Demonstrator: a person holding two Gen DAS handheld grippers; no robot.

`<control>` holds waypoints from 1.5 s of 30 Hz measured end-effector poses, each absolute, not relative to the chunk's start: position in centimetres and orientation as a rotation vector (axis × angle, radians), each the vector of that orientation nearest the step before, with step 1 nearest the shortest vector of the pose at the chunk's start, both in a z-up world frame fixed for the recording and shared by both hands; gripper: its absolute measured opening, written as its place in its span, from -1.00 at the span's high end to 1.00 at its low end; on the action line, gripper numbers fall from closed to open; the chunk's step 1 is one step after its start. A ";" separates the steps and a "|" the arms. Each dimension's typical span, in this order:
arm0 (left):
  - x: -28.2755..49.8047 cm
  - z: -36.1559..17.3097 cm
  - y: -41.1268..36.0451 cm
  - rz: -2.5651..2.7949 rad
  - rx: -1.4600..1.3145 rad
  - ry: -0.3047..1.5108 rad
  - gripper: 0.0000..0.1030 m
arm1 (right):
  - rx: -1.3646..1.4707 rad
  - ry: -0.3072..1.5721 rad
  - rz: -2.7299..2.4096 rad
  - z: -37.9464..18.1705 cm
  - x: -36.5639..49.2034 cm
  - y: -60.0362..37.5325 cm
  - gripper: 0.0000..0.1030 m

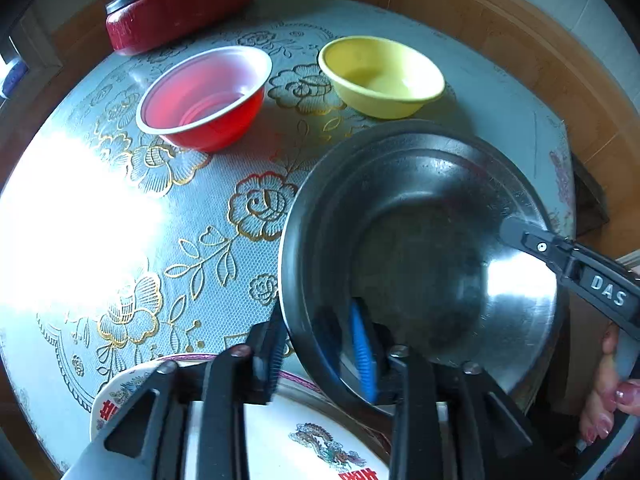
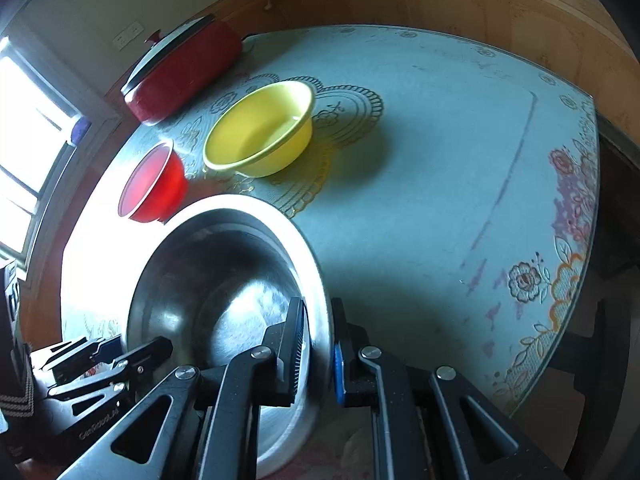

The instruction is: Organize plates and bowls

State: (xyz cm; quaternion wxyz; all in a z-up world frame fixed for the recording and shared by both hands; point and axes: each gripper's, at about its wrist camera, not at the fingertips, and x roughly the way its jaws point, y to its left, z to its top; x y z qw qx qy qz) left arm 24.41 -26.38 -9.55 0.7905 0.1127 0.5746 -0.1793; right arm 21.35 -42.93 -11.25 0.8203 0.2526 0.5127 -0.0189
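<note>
A steel bowl (image 1: 420, 240) (image 2: 216, 280) hangs tilted over a white plate with a dragon print (image 1: 312, 440). My left gripper (image 1: 316, 312) straddles the bowl's near-left rim with its jaws apart, one finger outside and the blue pad (image 1: 362, 352) inside, clear of the wall. On the opposite rim my right gripper (image 2: 318, 308) (image 1: 516, 232) is shut, one pad inside and one outside. The left gripper (image 2: 132, 350) also shows at the bowl's left edge in the right wrist view. A red bowl (image 1: 204, 96) (image 2: 154, 184) and a yellow bowl (image 1: 380, 76) (image 2: 260, 128) stand upright farther back.
A red pot with a lid (image 1: 176, 8) (image 2: 180, 72) sits at the far left edge of the floral-cloth table (image 2: 420, 200). A wooden wall panel runs behind. A hand (image 1: 612, 392) holds the right gripper. Bright glare falls on the cloth's left side.
</note>
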 end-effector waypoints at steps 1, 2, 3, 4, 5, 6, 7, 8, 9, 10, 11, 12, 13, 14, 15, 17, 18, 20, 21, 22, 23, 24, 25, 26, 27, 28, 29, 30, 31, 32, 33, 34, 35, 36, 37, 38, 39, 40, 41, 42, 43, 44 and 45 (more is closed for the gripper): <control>24.3 -9.3 -26.3 -0.387 0.236 1.230 0.18 | 0.541 1.094 -0.054 -11.3 21.3 -43.0 0.74; 24.3 -9.1 -26.3 -0.387 0.232 1.221 0.08 | 0.542 1.098 -0.061 -11.3 21.3 -43.0 0.72; 24.2 -8.9 -26.2 -0.388 0.229 1.211 0.04 | 0.549 1.094 -0.065 -11.2 21.2 -43.0 0.71; 24.1 -8.7 -26.1 -0.388 0.226 1.208 0.04 | 0.557 1.086 -0.066 -11.1 21.1 -43.2 0.71; 24.1 -8.5 -26.0 -0.389 0.218 1.209 0.04 | 0.563 1.084 -0.068 -11.0 21.0 -43.2 0.71; 24.0 -8.4 -25.9 -0.389 0.205 1.209 0.04 | 0.568 1.082 -0.070 -10.9 20.9 -43.3 0.68; 24.1 -8.3 -25.7 -0.387 0.191 1.207 0.04 | 0.574 1.080 -0.072 -10.8 20.7 -43.5 0.65; 24.1 -8.0 -25.6 -0.386 0.179 1.203 0.04 | 0.580 1.078 -0.074 -10.6 20.5 -43.7 0.65; 24.1 -7.8 -25.5 -0.384 0.166 1.197 0.04 | 0.587 1.073 -0.074 -10.4 20.3 -43.8 0.64; 24.1 -7.4 -25.2 -0.381 0.153 1.189 -0.01 | 0.593 1.070 -0.077 -10.2 20.1 -44.0 0.61; 24.0 -7.0 -25.0 -0.377 0.140 1.180 -0.07 | 0.598 1.065 -0.081 -10.1 19.9 -44.2 0.56; 23.9 -6.6 -24.8 -0.373 0.127 1.169 -0.19 | 0.601 1.061 -0.086 -9.9 19.6 -44.3 0.54; 24.0 -6.2 -24.6 -0.369 0.117 1.157 -0.32 | 0.603 1.059 -0.092 -9.7 19.2 -44.5 0.53; 24.0 -5.8 -24.4 -0.365 0.110 1.143 -0.36 | 0.603 1.057 -0.095 -9.5 19.0 -44.6 0.53; 23.9 -5.4 -24.1 -0.360 0.106 1.128 -0.38 | 0.604 1.055 -0.097 -9.3 18.7 -44.7 0.52; 23.9 -4.8 -23.7 -0.350 0.098 1.110 -0.39 | 0.603 1.053 -0.106 -9.0 18.4 -45.1 0.50; 23.9 -4.6 -23.4 -0.343 0.090 1.105 -0.42 | 0.602 1.054 -0.107 -8.8 18.3 -45.2 0.50; 24.0 -4.2 -22.9 -0.327 0.064 1.096 -0.48 | 0.605 1.053 -0.105 -8.7 18.2 -45.5 0.49; 24.3 -4.3 -22.7 -0.320 0.052 1.093 -0.50 | 0.607 1.051 -0.104 -8.6 18.2 -45.6 0.49; 24.4 -4.0 -22.4 -0.312 0.040 1.090 -0.54 | 0.606 1.049 -0.102 -8.5 18.2 -45.7 0.49; 24.5 -3.9 -22.3 -0.304 0.029 1.087 -0.55 | 0.605 1.048 -0.100 -8.4 18.3 -45.8 0.49; 24.7 -3.7 -22.1 -0.298 0.022 1.087 -0.56 | 0.606 1.047 -0.098 -8.4 18.5 -45.8 0.49; 24.7 -3.5 -22.0 -0.295 0.017 1.089 -0.57 | 0.608 1.044 -0.094 -8.3 18.6 -45.9 0.49; 24.8 -3.3 -21.9 -0.291 0.014 1.088 -0.57 | 0.611 1.041 -0.091 -8.2 18.7 -46.1 0.49; 25.0 -3.2 -21.9 -0.284 0.012 1.085 -0.57 | 0.611 1.039 -0.087 -8.2 18.8 -46.2 0.49; 25.1 -3.0 -21.9 -0.278 0.010 1.081 -0.57 | 0.609 1.036 -0.084 -8.1 19.0 -46.3 0.49; 25.4 -3.1 -22.0 -0.275 0.009 1.079 -0.57 | 0.603 1.037 -0.081 -8.0 19.3 -46.4 0.49; 25.5 -3.0 -22.1 -0.274 0.008 1.077 -0.57 | 0.596 1.041 -0.078 -8.0 19.6 -46.4 0.49; 25.7 -3.0 -22.2 -0.270 0.008 1.074 -0.57 | 0.590 1.044 -0.076 -8.0 19.9 -46.6 0.49; 26.0 -2.9 -22.4 -0.266 0.011 1.071 -0.57 | 0.585 1.045 -0.074 -7.9 20.2 -46.7 0.49; 26.2 -2.8 -22.7 -0.263 0.012 1.071 -0.57 | 0.580 1.046 -0.071 -7.9 20.6 -46.8 0.49; 26.5 -2.8 -23.0 -0.263 0.013 1.072 -0.57 | 0.573 1.048 -0.067 -7.8 21.0 -46.9 0.49; 26.8 -2.8 -23.3 -0.263 0.014 1.073 -0.57 | 0.566 1.049 -0.063 -7.8 21.3 -47.0 0.49; 27.1 -2.8 -23.6 -0.261 0.015 1.072 -0.57 | 0.556 1.050 -0.058 -7.7 21.8 -47.2 0.49; 27.4 -2.7 -24.0 -0.261 0.018 1.071 -0.57 | 0.544 1.054 -0.054 -7.7 22.3 -47.3 0.46; 27.7 -2.7 -24.4 -0.260 0.023 1.073 -0.57 | 0.533 1.063 -0.051 -7.7 22.9 -47.4 0.43; 28.1 -2.8 -24.8 -0.260 0.028 1.075 -0.57 | 0.525 1.070 -0.045 -7.7 23.4 -47.6 0.43; 28.5 -2.9 -25.1 -0.259 0.031 1.077 -0.57 | 0.520 1.071 -0.038 -7.7 24.0 -47.8 0.43; 28.9 -3.0 -25.4 -0.259 0.033 1.079 -0.57 | 0.512 1.072 -0.034 -7.8 24.6 -47.9 0.43; 29.3 -3.1 -25.8 -0.257 0.034 1.082 -0.57 | 0.503 1.073 -0.030 -7.8 25.2 -48.1 0.43; 29.8 -3.2 -26.1 -0.255 0.035 1.085 -0.57 | 0.497 1.071 -0.025 -7.8 25.8 -48.3 0.43; 30.3 -3.3 -26.5 -0.253 0.035 1.087 -0.57 | 0.493 1.070 -0.021 -7.8 26.5 -48.4 0.43; 30.8 -3.5 -26.8 -0.249 0.036 1.092 -0.57 | 0.490 1.070 -0.017 -7.9 27.1 -48.6 0.43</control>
